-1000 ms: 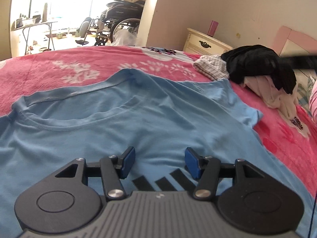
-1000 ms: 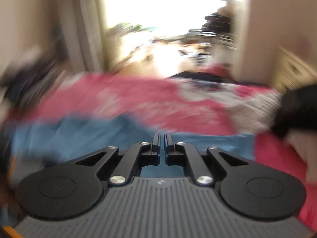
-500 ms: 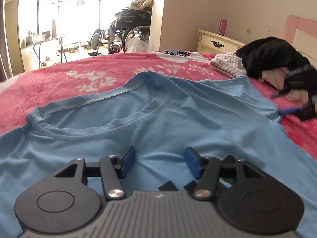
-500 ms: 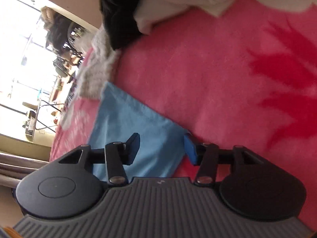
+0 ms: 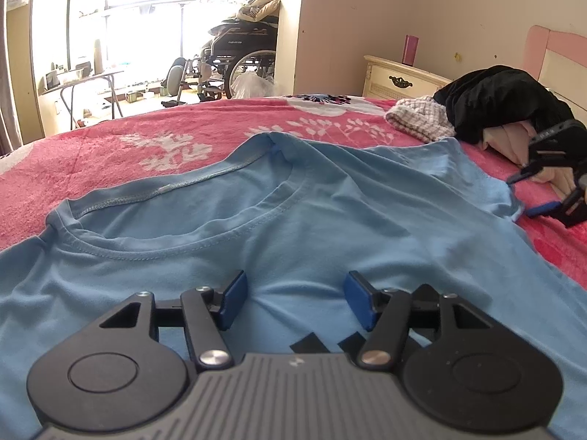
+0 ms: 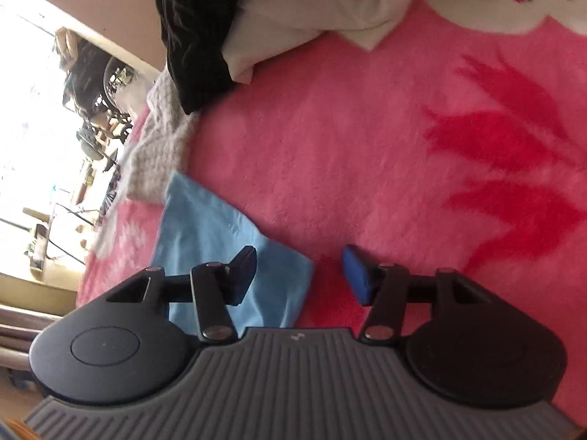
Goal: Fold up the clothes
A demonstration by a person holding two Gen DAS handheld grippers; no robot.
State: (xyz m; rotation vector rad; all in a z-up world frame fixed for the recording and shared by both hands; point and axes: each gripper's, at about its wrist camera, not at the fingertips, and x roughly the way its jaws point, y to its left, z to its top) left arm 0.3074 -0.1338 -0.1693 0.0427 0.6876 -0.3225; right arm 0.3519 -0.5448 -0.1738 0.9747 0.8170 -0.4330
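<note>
Right tool (image 6: 299, 275) just opened beside blue shirt's (image 5: 293, 227) sleeve corner

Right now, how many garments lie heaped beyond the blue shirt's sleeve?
3 visible: a checked cloth nearest the sleeve, a black garment on top, a cream one beneath. More may be hidden underneath.
</note>
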